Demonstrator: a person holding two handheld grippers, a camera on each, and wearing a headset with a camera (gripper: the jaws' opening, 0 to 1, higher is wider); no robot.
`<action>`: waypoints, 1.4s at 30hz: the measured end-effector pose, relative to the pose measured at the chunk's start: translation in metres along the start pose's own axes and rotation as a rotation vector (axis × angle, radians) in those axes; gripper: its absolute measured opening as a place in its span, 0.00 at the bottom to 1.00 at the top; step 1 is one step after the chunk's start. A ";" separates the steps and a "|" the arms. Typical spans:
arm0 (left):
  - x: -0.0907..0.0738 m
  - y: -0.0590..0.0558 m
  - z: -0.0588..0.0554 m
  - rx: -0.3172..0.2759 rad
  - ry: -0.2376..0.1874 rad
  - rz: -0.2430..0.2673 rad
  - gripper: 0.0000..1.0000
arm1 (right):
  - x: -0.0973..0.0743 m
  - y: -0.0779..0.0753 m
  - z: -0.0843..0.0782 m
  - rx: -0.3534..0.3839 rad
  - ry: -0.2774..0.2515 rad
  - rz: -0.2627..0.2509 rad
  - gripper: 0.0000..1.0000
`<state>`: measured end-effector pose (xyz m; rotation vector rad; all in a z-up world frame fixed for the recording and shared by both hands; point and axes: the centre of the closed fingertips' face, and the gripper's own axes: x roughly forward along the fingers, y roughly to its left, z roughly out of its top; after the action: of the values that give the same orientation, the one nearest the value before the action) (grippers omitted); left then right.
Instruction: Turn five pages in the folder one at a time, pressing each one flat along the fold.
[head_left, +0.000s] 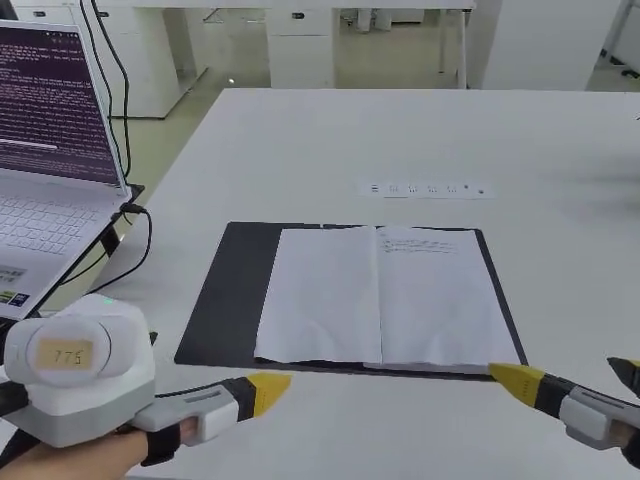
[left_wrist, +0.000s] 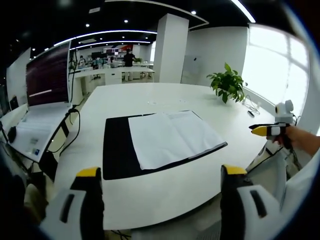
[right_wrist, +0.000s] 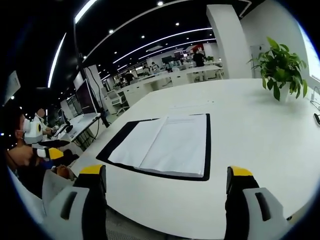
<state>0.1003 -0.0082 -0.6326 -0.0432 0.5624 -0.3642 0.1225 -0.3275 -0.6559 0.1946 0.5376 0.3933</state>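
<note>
Left gripper (left_wrist: 161, 171) sits at the near table edge, jaws wide apart, nothing held. Right gripper (right_wrist: 166, 171) is the same, jaws apart and empty, its tip just beside the folder's near right corner. Probably staged either side so one can lift a sheet and the other can press. The folder (head_left: 225, 300) lies open flat on the white table (head_left: 400, 130) just beyond the tips, with bare black cover on the left. Two white pages are spread; the right page (head_left: 440, 295) has faint text at the top. The fold (head_left: 378, 295) runs away from the person. No page lifted yet, judging by how flat they lie. Beyond is a small label strip (head_left: 425, 188). A laptop (head_left: 50, 150) is at far left, clear of the work.
</note>
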 end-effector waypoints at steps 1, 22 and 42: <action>0.000 0.000 0.000 0.000 0.000 0.000 0.99 | 0.000 0.002 0.001 -0.003 -0.006 0.003 1.00; 0.038 -0.024 0.005 0.086 0.042 -0.081 0.96 | 0.000 0.004 -0.001 0.014 -0.006 -0.002 0.97; 0.108 -0.082 0.020 0.215 0.067 -0.247 0.94 | -0.007 0.018 0.003 0.039 -0.044 -0.006 0.95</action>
<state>0.1689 -0.1235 -0.6601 0.1082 0.5824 -0.6666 0.1126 -0.3147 -0.6453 0.2382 0.5028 0.3720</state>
